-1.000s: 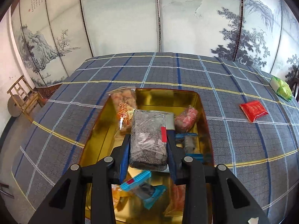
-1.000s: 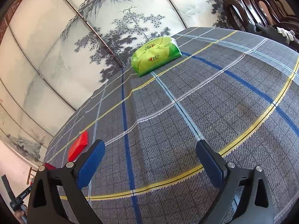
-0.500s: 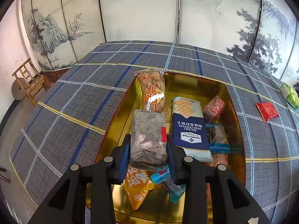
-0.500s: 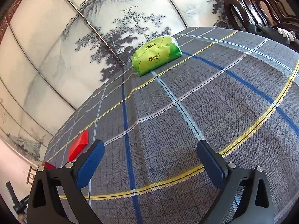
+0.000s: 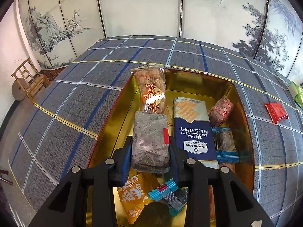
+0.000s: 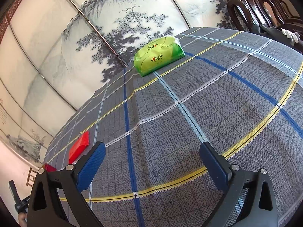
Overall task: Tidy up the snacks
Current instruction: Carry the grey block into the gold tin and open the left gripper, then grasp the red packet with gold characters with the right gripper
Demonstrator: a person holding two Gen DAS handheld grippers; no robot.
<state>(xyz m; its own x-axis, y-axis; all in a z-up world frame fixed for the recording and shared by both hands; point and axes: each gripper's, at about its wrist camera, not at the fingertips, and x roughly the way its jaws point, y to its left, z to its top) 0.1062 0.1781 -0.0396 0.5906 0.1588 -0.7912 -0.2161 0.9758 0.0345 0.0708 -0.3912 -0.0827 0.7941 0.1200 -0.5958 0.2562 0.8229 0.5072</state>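
Snacks fill a gold tin (image 5: 240, 102) that sits on a table covered by a grey plaid cloth (image 5: 79, 102) with blue, yellow and white lines. Painted folding screens (image 5: 140, 7) with ink landscapes stand behind the table, a small wooden chair (image 5: 28, 79) stands on the floor at the left, and dark wooden chairs (image 6: 251, 9) stand at the far right in the right wrist view.

The left gripper (image 5: 150, 151) hangs over the near part of the tin, clenched on a grey bar (image 5: 149, 141) in clear wrap with a red tag; the bar sticks forward between the blue pads (image 5: 126, 157), above the tin's contents. Beyond it a peanut bag (image 5: 152, 90) leans on the tin's far left wall. Just right of the bar lies a blue cracker pack (image 5: 193, 130), and further right a pink packet (image 5: 220, 109) and a blue-edged packet (image 5: 225, 143). Under the gripper lie an orange packet (image 5: 136, 196) and another blue-edged wrapper (image 5: 166, 193).

Outside the tin, on the cloth to the right, lies a red packet (image 5: 276, 112), and at the frame's edge past it a green pack (image 6: 158, 55), near the table's far rim.

The right gripper (image 6: 151, 162) is released, its jaws wide apart over bare cloth with nothing between them, well apart from the green pack. A hand shows partly at the lower left corner of the right wrist view.
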